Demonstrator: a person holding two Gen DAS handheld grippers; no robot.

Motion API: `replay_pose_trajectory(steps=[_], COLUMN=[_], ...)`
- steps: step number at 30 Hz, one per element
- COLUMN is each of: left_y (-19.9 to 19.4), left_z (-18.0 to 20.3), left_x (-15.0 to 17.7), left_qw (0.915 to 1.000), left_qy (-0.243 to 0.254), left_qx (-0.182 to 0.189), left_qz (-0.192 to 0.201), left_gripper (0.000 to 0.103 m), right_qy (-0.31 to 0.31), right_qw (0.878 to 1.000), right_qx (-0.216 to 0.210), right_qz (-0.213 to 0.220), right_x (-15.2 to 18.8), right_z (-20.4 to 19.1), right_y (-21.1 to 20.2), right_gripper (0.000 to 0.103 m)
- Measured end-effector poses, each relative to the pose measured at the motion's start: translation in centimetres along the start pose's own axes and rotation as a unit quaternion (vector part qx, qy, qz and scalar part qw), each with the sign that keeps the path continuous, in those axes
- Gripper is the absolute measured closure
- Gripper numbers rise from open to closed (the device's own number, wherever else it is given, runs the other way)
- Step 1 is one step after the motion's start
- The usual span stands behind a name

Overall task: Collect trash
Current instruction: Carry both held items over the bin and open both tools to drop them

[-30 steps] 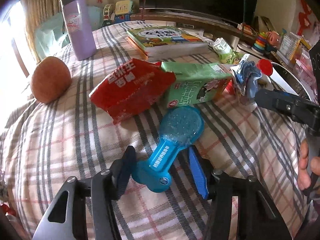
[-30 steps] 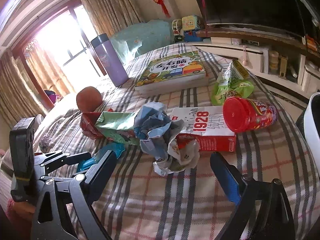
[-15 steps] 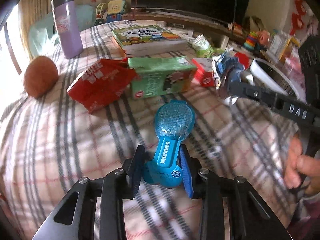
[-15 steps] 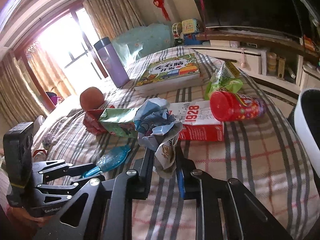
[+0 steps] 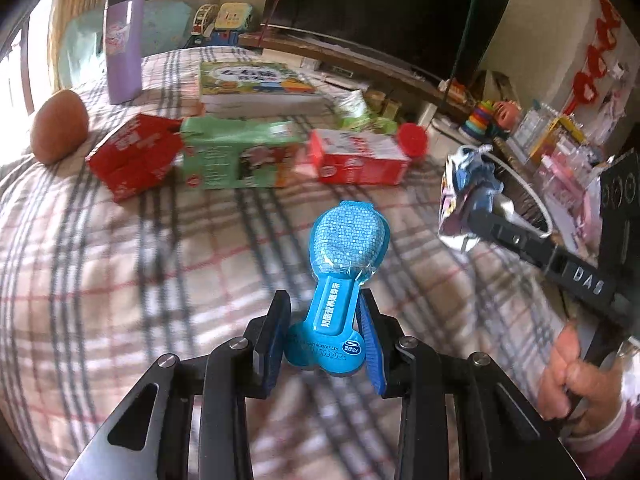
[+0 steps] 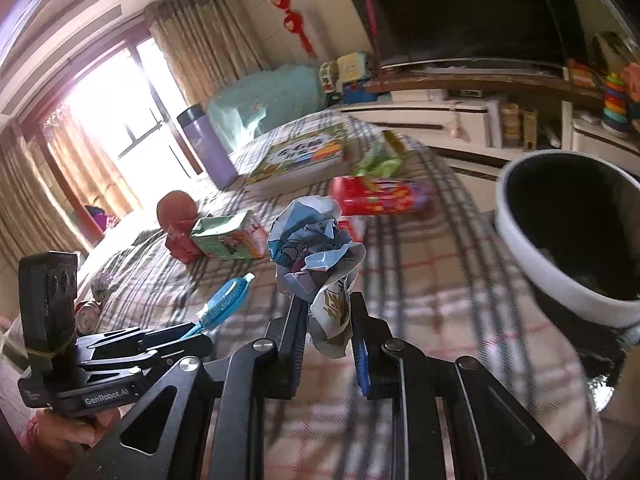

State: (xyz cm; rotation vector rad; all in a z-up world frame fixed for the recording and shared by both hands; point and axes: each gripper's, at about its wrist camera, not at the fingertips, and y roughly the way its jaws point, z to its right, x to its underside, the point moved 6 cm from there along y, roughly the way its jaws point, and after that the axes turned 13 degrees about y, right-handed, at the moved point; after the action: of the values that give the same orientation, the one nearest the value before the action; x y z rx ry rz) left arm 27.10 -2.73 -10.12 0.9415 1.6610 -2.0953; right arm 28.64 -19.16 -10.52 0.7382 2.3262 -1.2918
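Note:
My left gripper (image 5: 324, 326) is shut on the stem of a blue plastic blister pack (image 5: 344, 248), lifted above the plaid cloth. My right gripper (image 6: 326, 322) is shut on a crumpled wad of paper wrappers (image 6: 314, 248), held in the air; that wad (image 5: 466, 200) shows at the right of the left wrist view. A white bin with a black inside (image 6: 572, 232) stands just right of the right gripper. On the table lie a red crushed carton (image 5: 136, 152), a green milk carton (image 5: 240, 156), a red-and-white carton (image 5: 356, 156), a red-lidded tube (image 6: 380, 196) and a green wrapper (image 6: 378, 158).
A purple flask (image 5: 122, 40), a brown ball (image 5: 60, 126) and a picture book (image 5: 252, 80) sit toward the far side of the table (image 5: 120, 280). Behind it run a TV shelf (image 6: 460, 76) with toys and a white cabinet (image 6: 420, 124). A hand (image 5: 568, 376) grips the right tool.
Both grippers went from open to shut, the left on the blue pack, the right on the paper wad. Both have lifted their loads, and the right one has swung toward the bin.

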Motion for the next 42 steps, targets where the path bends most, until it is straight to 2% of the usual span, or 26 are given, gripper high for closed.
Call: replay_pose_trajectory(steps=[11,24,42], left_y=[1.0,2.9,6.9], left_z=[4.8,8.9,12.8], left_x=[-2.0,-4.7,-8.8], left_qw=[0.9992,0.9971,0.9932], left_qy=[0.019,0.054,0.091], left_qx=[0.034,0.051,0.071], left_qz=[0.012,0.017,0.017], left_gripper=[0.07,0.07,0.07], right_qy=[0.033,0.064,0.094], right_qw=[0.999,0.995,0.989], right_qx=[0.026,0.048,0.073], right_qz=[0.03,0.065,0.085], right_x=[-0.8,-2.3,-4.9], right_z=[4.3,8.6,13.4], right_y=[-4.0,-7.2,-9.2], right_gripper=[0.082,0.082,0.082])
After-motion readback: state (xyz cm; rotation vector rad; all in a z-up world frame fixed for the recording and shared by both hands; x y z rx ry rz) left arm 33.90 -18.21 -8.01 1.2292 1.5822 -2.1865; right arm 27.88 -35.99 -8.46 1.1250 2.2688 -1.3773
